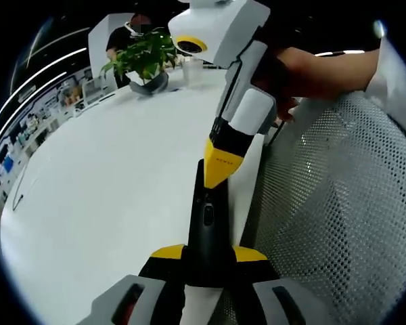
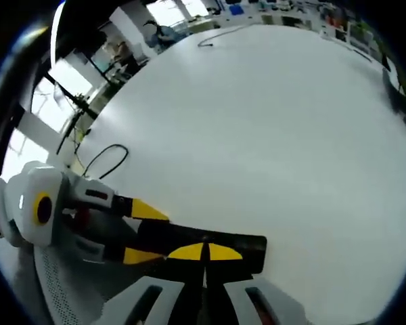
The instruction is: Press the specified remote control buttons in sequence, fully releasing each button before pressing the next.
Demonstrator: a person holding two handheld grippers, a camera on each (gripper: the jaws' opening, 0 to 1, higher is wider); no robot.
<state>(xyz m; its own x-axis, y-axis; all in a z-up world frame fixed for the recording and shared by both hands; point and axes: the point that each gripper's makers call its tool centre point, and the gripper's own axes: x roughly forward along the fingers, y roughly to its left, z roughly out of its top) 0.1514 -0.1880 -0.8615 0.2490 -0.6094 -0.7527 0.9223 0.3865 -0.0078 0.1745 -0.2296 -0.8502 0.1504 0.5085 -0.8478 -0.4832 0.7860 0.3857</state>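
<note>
A slim black remote control (image 1: 207, 215) sticks out over the edge of the white table (image 1: 101, 183). My left gripper (image 1: 208, 254) is shut on its near end, one yellow tip on each side. From the upper right my right gripper (image 1: 222, 172) comes down with its yellow tips together, touching the remote's top face. In the right gripper view, my right gripper (image 2: 204, 252) is shut, its tips resting on the remote control (image 2: 249, 248). The left gripper (image 2: 147, 233) clamps the remote from the left. I cannot read the buttons.
A potted green plant (image 1: 143, 57) and a clear cup (image 1: 191, 73) stand at the table's far edge, with a person behind them. A grey mesh chair (image 1: 338, 210) lies right of the table edge. A thin black cable (image 2: 105, 157) loops on the table.
</note>
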